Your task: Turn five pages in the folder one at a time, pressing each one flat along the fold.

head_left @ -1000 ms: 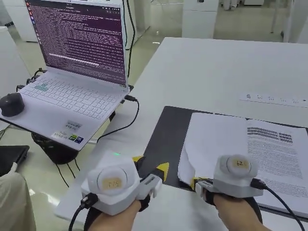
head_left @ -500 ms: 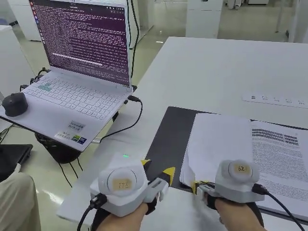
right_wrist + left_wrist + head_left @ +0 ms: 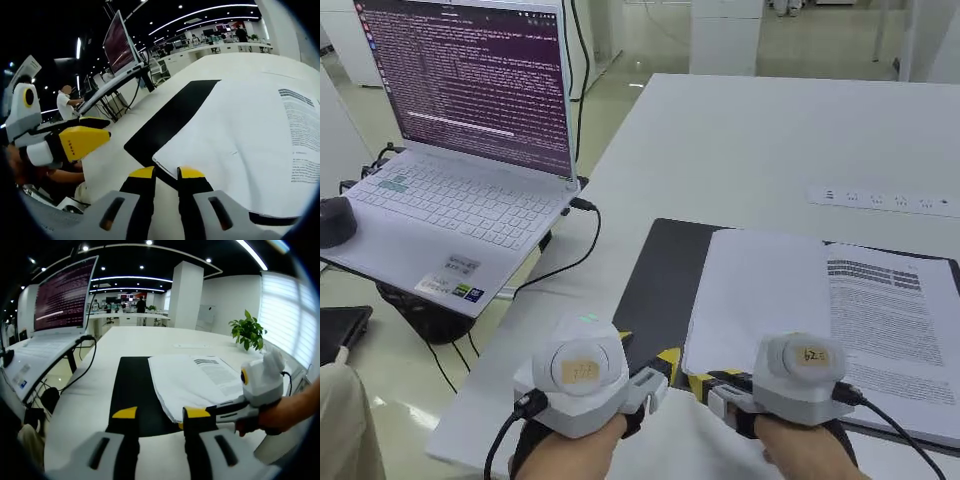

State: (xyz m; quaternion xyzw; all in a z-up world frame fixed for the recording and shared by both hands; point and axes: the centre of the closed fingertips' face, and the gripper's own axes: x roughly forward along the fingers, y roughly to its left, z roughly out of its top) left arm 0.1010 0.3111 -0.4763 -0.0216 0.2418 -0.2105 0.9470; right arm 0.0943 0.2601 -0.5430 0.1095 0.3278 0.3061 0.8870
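Note:
A black folder (image 3: pixel 660 275) lies open on the white table. A blank white turned page (image 3: pixel 765 290) lies flat on its left part and a printed page (image 3: pixel 895 310) on its right. My right gripper (image 3: pixel 705 385) sits low at the near left corner of the paper stack (image 3: pixel 210 135). Its yellow-tipped jaws stand a narrow gap apart, and the page corner lies just ahead of them, not between them (image 3: pixel 166 173). My left gripper (image 3: pixel 645 350) hovers open at the folder's near edge, left of the pages (image 3: pixel 160 413). The right gripper (image 3: pixel 260 380) also enters the left gripper view.
An open laptop (image 3: pixel 470 150) on a stand occupies the left, with a cable (image 3: pixel 570 265) trailing toward the table edge and a mouse (image 3: pixel 335 220) beside it. A white power strip (image 3: pixel 885 200) lies at the far right. A potted plant (image 3: pixel 248 330) stands beyond the table.
The turned page's curled left edge has settled flat on the folder. My left gripper has moved right, closer to the right one, which has edged slightly left along the near edge.

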